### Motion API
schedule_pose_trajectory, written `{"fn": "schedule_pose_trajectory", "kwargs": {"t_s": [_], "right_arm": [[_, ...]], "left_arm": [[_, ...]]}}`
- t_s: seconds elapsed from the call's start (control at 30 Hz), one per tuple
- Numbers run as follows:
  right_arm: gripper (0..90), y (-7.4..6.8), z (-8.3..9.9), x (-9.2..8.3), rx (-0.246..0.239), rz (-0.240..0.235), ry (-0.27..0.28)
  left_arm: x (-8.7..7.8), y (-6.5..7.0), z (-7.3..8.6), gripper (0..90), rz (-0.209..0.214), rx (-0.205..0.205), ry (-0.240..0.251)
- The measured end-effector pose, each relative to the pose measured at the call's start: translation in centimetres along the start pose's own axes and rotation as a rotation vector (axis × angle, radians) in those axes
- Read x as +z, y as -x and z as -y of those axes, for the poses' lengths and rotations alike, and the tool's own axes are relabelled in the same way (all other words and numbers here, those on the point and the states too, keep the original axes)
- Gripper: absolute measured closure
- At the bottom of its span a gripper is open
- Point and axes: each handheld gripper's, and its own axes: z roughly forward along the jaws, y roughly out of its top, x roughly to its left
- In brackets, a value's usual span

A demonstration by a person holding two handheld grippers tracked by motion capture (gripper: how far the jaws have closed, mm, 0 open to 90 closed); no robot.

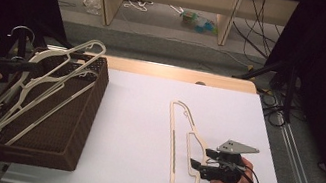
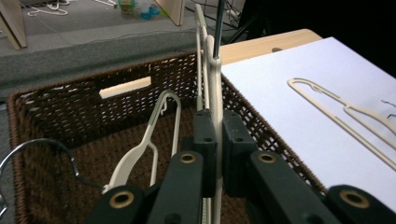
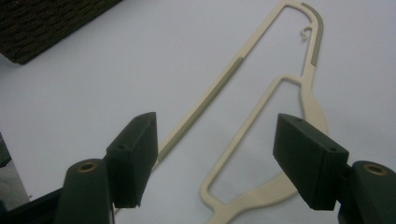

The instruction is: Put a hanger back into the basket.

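Observation:
My left gripper (image 1: 33, 67) is shut on a cream plastic hanger (image 1: 61, 66), holding it tilted over the brown wicker basket (image 1: 82, 118). In the left gripper view the pads (image 2: 205, 135) pinch the hanger's thin edge (image 2: 214, 84), and a second cream hanger (image 2: 149, 140) lies inside the basket (image 2: 70, 107). Another cream hanger (image 1: 178, 140) lies flat on the white table top (image 1: 136, 117). My right gripper (image 1: 196, 165) hovers at its lower part, jaws open. In the right gripper view that hanger (image 3: 261, 107) lies between and beyond the open gripper (image 3: 217, 154), untouched.
A metal hook (image 1: 21, 32) rises at the basket's far left corner, also seen low in the basket as a wire hook (image 2: 42, 149). A wooden strip (image 1: 179, 74) borders the table's far edge. Cables and black stands (image 1: 279, 81) sit off the right rear.

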Motion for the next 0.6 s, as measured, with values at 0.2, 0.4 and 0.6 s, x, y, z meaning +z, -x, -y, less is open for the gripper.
{"fn": "schedule_pose_trajectory", "kwargs": {"t_s": [0.2, 0.4, 0.6], "right_arm": [[31.6, 0.1, 0.0, -0.1, 0.003, 0.008, 0.001], [31.6, 0.1, 0.0, -0.2, 0.001, 0.007, 0.004], [31.6, 0.0, 0.0, 0.1, -0.004, -0.001, -0.001]], "left_arm": [[-0.3, -0.7, 0.7, 86.0, 0.017, 0.037, -0.009], [-0.1, -1.2, 1.9, 86.0, 0.018, 0.061, -0.039], [0.8, -1.7, 3.0, 86.0, 0.043, 0.069, -0.045]]}}
